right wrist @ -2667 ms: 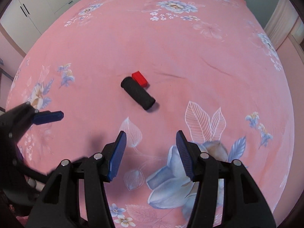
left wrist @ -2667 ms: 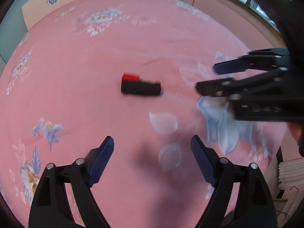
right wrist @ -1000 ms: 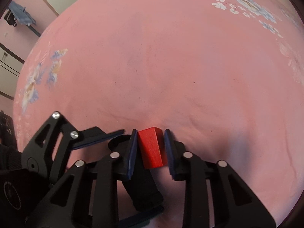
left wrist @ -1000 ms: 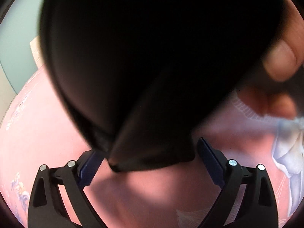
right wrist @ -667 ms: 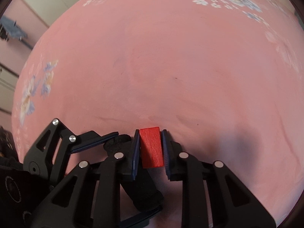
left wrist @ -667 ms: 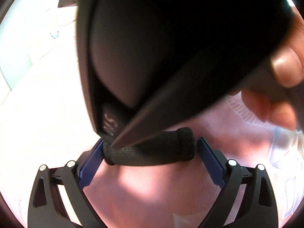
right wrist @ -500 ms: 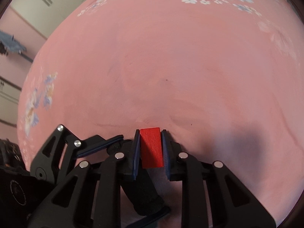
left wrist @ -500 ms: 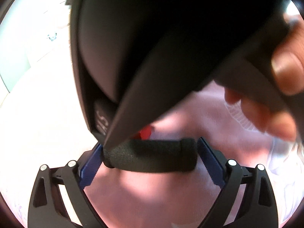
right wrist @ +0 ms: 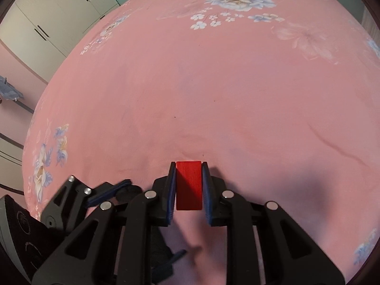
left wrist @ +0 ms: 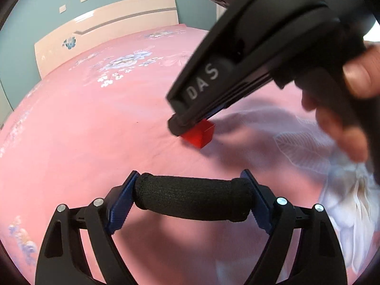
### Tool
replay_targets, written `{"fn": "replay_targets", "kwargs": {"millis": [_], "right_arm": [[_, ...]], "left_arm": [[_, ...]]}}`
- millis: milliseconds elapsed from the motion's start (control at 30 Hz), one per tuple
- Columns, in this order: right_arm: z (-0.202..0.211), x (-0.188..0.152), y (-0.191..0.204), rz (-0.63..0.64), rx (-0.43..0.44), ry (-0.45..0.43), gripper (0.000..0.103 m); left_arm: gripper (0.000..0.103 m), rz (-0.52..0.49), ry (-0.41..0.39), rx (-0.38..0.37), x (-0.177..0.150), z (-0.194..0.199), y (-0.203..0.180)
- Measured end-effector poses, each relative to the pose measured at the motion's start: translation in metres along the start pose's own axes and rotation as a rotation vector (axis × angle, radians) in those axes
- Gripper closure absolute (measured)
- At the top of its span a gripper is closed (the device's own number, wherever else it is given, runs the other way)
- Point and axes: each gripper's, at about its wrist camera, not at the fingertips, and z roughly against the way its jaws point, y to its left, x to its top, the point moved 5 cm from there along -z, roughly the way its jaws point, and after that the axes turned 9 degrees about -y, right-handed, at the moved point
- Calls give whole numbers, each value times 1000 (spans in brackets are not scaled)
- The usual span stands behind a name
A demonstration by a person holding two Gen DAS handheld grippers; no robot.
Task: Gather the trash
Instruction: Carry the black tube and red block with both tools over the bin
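The black foam roller [left wrist: 192,198], a stubby cylinder with a rough, finely pitted surface, lies crosswise with each flat end against a blue pad, just clear of the pink floral bedspread [left wrist: 78,130]. The red block [right wrist: 188,185], a small smooth-faced rectangular piece, sits lengthwise between two blue pads with its far end poking out, also close above the bedspread and beyond the roller.

Pale raised lettering "DAS" legible on side of black plastic right gripper [left wrist: 190,128] body, left wrist view. Faint round embossed marks on black casing [right wrist: 21,223], right wrist view: unreadable. No other text found.
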Motion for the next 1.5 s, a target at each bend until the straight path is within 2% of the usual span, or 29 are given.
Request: {"fn": "replay_targets", "kwargs": {"millis": [300, 433, 467, 600, 733, 833, 967, 1133, 1500], "right_arm": [[55, -21, 22, 103, -68, -27, 82], [66, -43, 41, 150, -95, -63, 82], [67, -47, 45, 157, -98, -71, 82], [71, -74, 66, 198, -118, -114, 82], [75, -98, 85, 230, -143, -137, 82], [84, -118, 100, 229, -152, -147, 82], [113, -147, 129, 230, -170, -155, 82], [171, -179, 173, 233, -198, -166, 82], [332, -232, 271, 295, -236, -323, 82]], "left_arm": [[17, -81, 51, 69, 15, 60, 38], [17, -77, 69, 117, -5, 92, 33], [17, -71, 70, 128, -3, 89, 21], [17, -10, 101, 168, -26, 92, 22], [17, -45, 89, 230, -46, 95, 38], [17, -52, 84, 251, -56, 116, 34], [17, -75, 82, 267, -63, 163, 18], [17, -82, 75, 293, -61, 245, -2], [17, -92, -87, 348, -32, 419, -40]]}}
